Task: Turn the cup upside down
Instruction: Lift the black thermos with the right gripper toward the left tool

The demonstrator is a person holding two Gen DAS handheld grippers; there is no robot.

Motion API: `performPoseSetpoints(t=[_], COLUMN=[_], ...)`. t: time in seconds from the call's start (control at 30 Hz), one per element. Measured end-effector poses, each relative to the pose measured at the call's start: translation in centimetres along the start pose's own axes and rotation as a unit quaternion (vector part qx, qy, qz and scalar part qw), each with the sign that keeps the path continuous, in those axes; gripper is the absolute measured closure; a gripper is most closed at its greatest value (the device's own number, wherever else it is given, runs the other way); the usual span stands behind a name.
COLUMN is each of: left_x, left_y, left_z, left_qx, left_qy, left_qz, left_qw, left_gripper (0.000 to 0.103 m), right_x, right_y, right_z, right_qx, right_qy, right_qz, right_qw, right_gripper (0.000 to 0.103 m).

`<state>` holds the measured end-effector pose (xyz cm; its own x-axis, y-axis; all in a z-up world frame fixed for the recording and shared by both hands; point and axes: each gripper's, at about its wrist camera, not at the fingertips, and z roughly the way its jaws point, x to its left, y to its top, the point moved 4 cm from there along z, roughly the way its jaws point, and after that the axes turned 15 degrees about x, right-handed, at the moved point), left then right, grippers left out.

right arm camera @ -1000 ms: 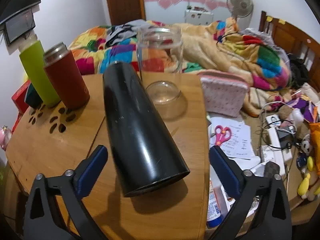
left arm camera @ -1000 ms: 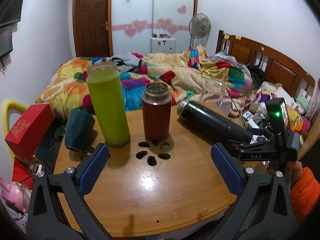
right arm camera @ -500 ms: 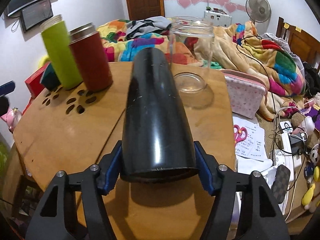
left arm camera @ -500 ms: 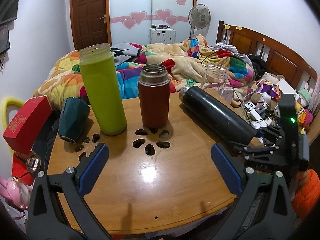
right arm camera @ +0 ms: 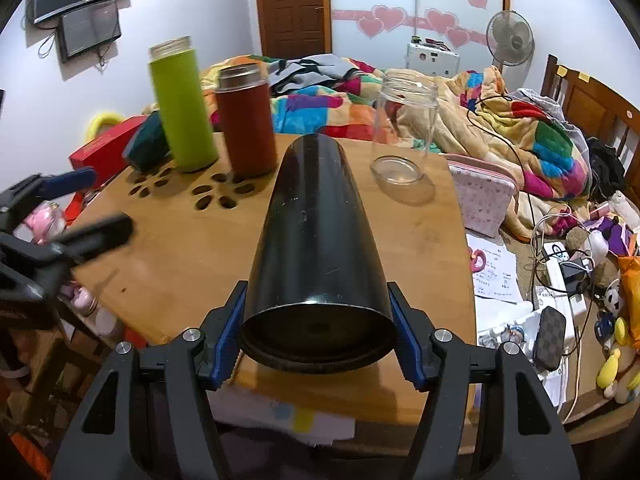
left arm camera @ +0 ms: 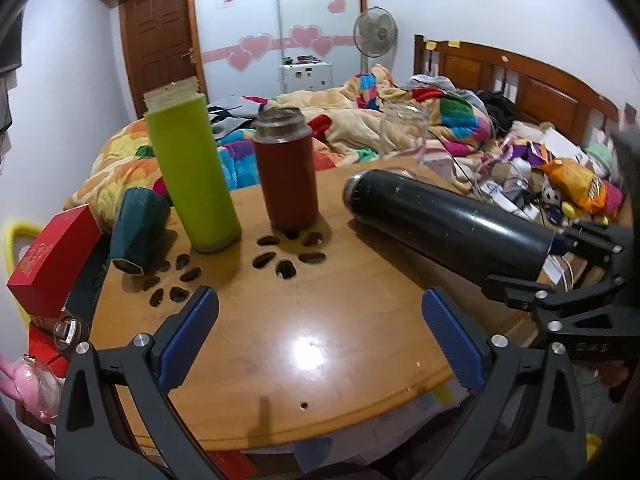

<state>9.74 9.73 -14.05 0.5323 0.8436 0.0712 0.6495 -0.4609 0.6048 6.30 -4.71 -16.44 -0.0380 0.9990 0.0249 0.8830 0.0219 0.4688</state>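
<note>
A long black cup [right arm camera: 316,236] lies on its side, its base toward the right camera and its mouth toward the far side of the wooden table [right arm camera: 188,248]. My right gripper [right arm camera: 316,336] is shut on its base end and holds it a little above the table; this also shows in the left wrist view, on the black cup [left arm camera: 448,220]. My left gripper [left arm camera: 320,332] is open and empty above the table's front, left of the cup.
A green bottle [left arm camera: 192,168], a red-brown flask [left arm camera: 286,178] and a tipped teal cup [left arm camera: 136,230] stand at the table's far left. A clear glass jar [right arm camera: 404,128] stands at the far right, a pink pouch [right arm camera: 482,196] beside it. Cluttered bed behind.
My right gripper came forward around the black cup's base and shut on it, then lifted it slightly. My left gripper drifted a little; it stays open.
</note>
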Motion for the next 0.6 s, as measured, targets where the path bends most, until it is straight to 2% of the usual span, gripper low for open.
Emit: performPoseSetpoints(t=[0.17, 0.33, 0.43, 0.6], left_x=[-1.0, -2.3, -3.1, -4.7], left_y=[-1.4, -2.4, -2.3, -2.1], left_z=[0.9, 1.4, 1.5, 2.1], left_qx=[-0.007, -0.046, -0.067, -0.094], left_qy=[0.001, 0.020, 0.030, 0.055], left_qz=[0.028, 0.079, 0.107, 0.166], left_qw=[0.9996, 0.9956, 0.9915, 0.9801], left_gripper=[0.000, 0.000, 0.011, 0.016], right_x=[1.9, 3.7, 4.7, 5.5], right_y=[-1.3, -1.6, -1.5, -1.3], right_z=[-1.5, -3.3, -4.2, -5.1], right_qx=[0.000, -0.007, -0.010, -0.015], right_qy=[0.001, 0.005, 0.003, 0.004], right_qz=[-0.027, -0.064, -0.090, -0.117], right_qw=[1.000, 0.998, 0.996, 0.993], right_gripper=[0.042, 0.042, 0.042, 0.042])
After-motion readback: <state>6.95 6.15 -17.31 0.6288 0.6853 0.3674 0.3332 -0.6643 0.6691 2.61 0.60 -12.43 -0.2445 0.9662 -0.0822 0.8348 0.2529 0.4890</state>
